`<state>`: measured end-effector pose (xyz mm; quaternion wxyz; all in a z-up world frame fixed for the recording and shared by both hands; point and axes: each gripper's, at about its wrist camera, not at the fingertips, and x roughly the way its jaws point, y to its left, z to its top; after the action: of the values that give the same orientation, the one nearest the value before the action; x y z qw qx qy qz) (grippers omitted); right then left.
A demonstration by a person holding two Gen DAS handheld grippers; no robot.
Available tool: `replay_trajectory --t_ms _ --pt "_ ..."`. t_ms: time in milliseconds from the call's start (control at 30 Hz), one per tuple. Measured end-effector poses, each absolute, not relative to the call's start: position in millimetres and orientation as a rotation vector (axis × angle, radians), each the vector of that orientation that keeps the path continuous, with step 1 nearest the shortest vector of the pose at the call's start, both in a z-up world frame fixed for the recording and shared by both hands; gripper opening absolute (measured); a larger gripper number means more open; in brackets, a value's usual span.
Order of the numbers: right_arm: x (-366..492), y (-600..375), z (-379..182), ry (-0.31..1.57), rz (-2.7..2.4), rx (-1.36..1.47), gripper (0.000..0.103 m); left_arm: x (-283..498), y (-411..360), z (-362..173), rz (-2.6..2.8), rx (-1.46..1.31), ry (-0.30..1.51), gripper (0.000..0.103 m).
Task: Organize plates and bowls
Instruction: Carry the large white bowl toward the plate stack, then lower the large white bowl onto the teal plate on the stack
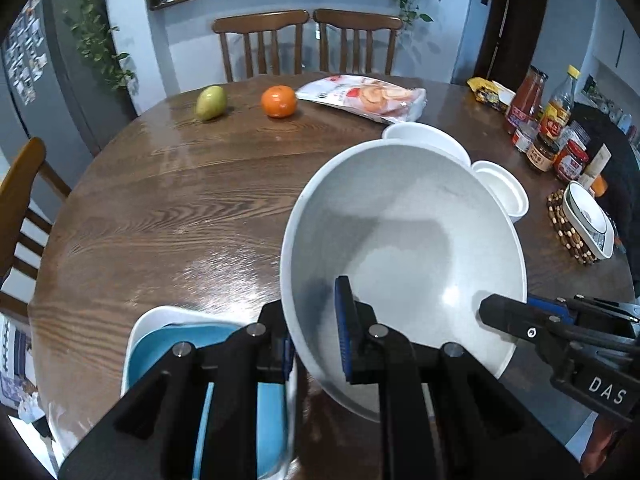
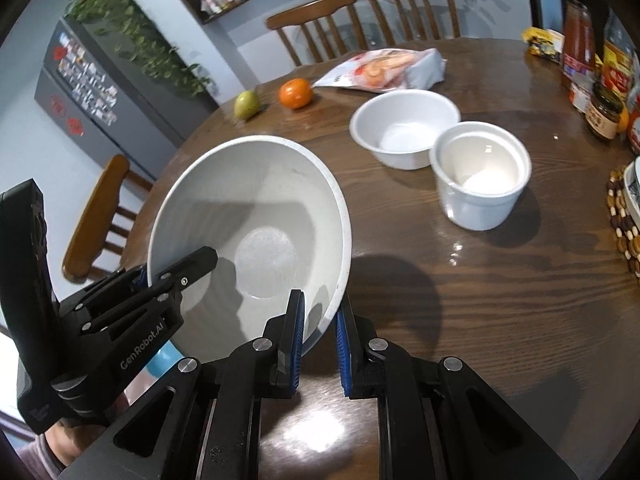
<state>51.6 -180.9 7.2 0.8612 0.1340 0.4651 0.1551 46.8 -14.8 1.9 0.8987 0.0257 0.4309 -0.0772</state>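
A large white bowl (image 1: 400, 240) (image 2: 256, 216) hangs tilted above the round wooden table (image 1: 180, 208), and both grippers hold it by the rim. My left gripper (image 1: 316, 344) (image 2: 172, 272) is shut on the bowl's near-left rim, one blue pad inside and one outside. On the opposite side, my right gripper (image 2: 320, 340) (image 1: 504, 312) pinches the rim the same way. Below the bowl at the left, a blue plate (image 1: 168, 344) lies on a white square plate (image 1: 148, 316). A smaller white bowl (image 2: 404, 128) (image 1: 424, 136) and a white cup-like bowl (image 2: 480, 172) (image 1: 500, 188) stand further back.
A pear (image 1: 211, 102), an orange (image 1: 279, 101) and a snack bag (image 1: 364, 98) lie at the table's far side. Sauce jars and bottles (image 1: 540, 128) crowd the right edge, beside a dish (image 1: 588, 220) on a beaded trivet. Wooden chairs (image 1: 304, 40) ring the table.
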Motion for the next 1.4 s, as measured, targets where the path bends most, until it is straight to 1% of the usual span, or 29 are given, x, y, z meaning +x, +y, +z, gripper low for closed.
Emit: replay_trajectory --t_ms 500,833,1400 --pt "42 -108 11 0.996 0.442 0.185 0.016 16 57 2 -0.03 -0.002 0.886 0.016" --pt "37 -62 -1 1.046 0.508 0.142 0.017 6 96 -8 0.041 -0.022 0.923 0.017" --pt "38 -43 -24 1.132 0.492 0.146 0.017 7 110 -35 0.034 -0.006 1.005 0.019"
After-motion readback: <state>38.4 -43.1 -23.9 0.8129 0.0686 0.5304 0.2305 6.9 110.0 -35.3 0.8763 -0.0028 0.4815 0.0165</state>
